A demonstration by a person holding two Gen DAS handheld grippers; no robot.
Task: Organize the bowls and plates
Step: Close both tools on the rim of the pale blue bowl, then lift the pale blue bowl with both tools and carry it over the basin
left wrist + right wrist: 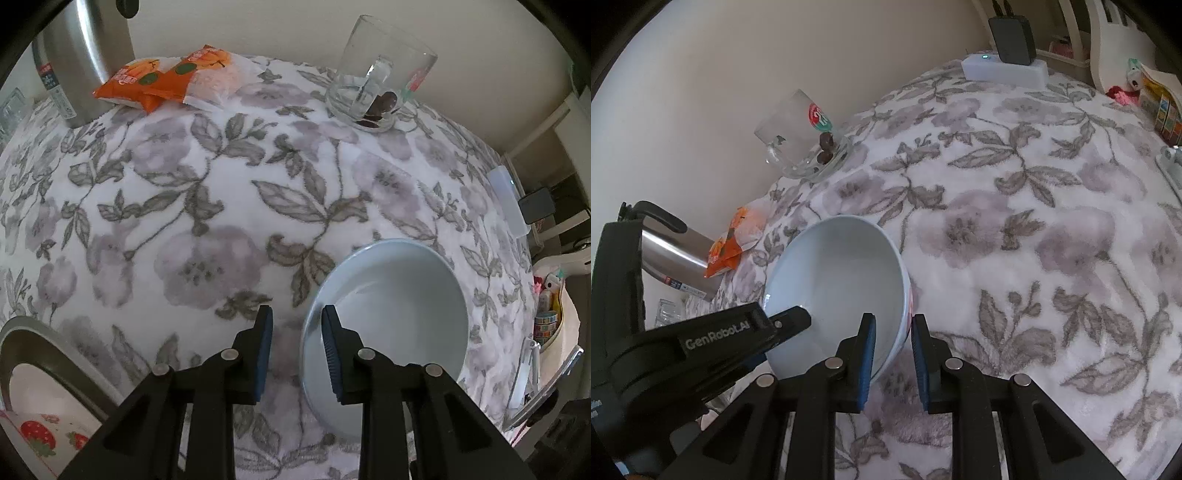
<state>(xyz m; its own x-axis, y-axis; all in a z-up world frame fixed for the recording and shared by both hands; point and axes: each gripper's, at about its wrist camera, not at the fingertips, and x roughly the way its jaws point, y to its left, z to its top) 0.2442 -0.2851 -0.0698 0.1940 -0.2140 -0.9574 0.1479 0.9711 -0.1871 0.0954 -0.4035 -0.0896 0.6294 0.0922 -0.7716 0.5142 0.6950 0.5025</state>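
A pale blue-white bowl stands on the floral cloth; it also shows in the right wrist view. My left gripper is open with its fingers straddling the bowl's left rim, one finger outside and one inside. My right gripper is open and straddles the bowl's right rim the same way. Neither pair of pads presses the wall. A plate with a dark rim and strawberry print lies at the lower left in the left wrist view. The left gripper's body shows in the right wrist view.
A glass mug on a glass saucer with dark sweets stands at the back; it also shows in the right wrist view. An orange snack bag and a steel kettle stand at the back left. A white box lies far right.
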